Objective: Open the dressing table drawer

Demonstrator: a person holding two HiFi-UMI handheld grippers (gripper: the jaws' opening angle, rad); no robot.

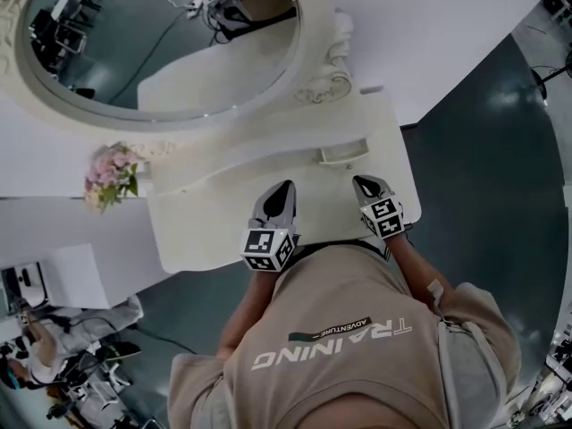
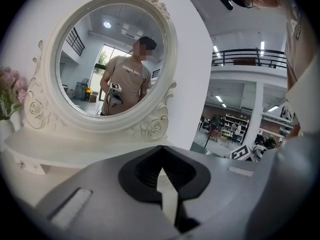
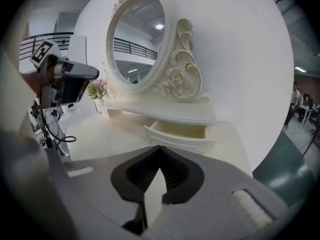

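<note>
White wall point(image 3: 240, 59) rising behind; glossy dark floor point(image 1: 483, 195) reflecting light; railed balcony point(image 2: 250, 60) running overhead; ceiling lights point(image 2: 216, 48) glowing; shelving point(image 2: 234, 124) standing far off beside white pillar point(image 2: 256, 109).

The cream dressing table point(image 1: 214, 231) carries an oval mirror point(image 1: 161, 43), pink flowers point(image 1: 112, 172) and an open drawer point(image 1: 344, 153).

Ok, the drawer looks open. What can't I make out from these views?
- Drawer floor: in the right gripper view it is hidden behind the drawer's own front panel; in the head view it is too small.
- Drawer handle: too small to tell in the right gripper view.
- Drawer in the left gripper view: hidden behind the left gripper body.
</note>
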